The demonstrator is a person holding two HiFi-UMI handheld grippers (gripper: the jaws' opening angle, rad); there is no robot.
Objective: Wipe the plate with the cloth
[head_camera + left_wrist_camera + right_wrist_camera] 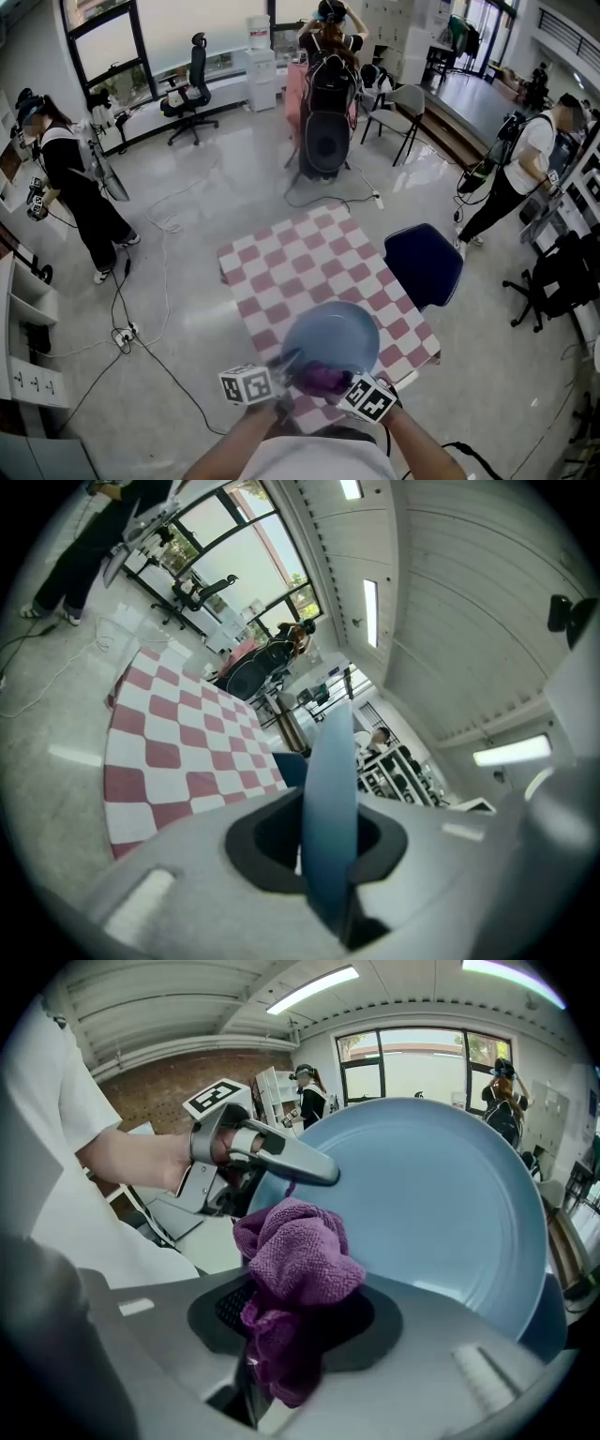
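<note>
Plate (330,336), pale blue, round: is being held tilted over the near end of the red-and-white checked table (281,258). Its rim is sitting between the jaws of the left gripper (284,364), which are pinching it edge-on.

Cloth (298,1260), purple, bunched: is being clamped in the right gripper (292,1330). The jaws are pressing on its lower folds, and the wad is bulging out ahead of them, right at the plate's face near the lower rim; whether it is touching cannot be told for certain. Both grippers are sitting close together at the plate's near edge.

Dark blue chair (424,264): is standing just beside the table's right side.

Persons, several: are standing well apart around the room.
</note>
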